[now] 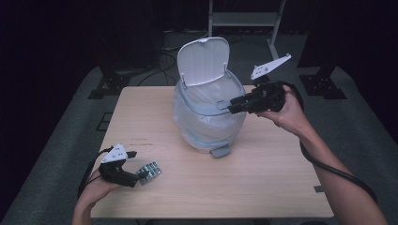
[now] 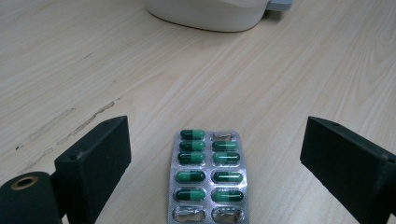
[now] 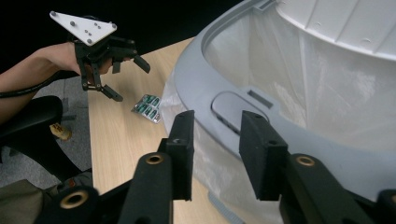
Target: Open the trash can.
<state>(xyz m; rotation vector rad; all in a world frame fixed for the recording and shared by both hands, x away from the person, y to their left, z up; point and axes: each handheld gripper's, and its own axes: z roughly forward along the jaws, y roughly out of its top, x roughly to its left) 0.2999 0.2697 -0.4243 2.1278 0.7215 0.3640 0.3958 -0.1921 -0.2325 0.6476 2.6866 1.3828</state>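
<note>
The left tool (image 1: 135,177) is standing wide open, straddling the blister pack of green capsules (image 2: 208,176) lying flat near the bench's (image 1: 263,178) left edge. Light, thin and slick, it probably wants pinching across its long edges. The right tool (image 1: 234,105) is hanging half open, empty, at the lined bin's rim (image 3: 219,100).

Light wooden counter (image 1: 263,183) with faint dark scuffs near one side. Grey floor (image 1: 56,154) all around. Far back, a white metal frame (image 1: 244,18). Black stand feet (image 1: 110,84) by the far corners. Dark cables (image 1: 166,61) on the floor.
</note>
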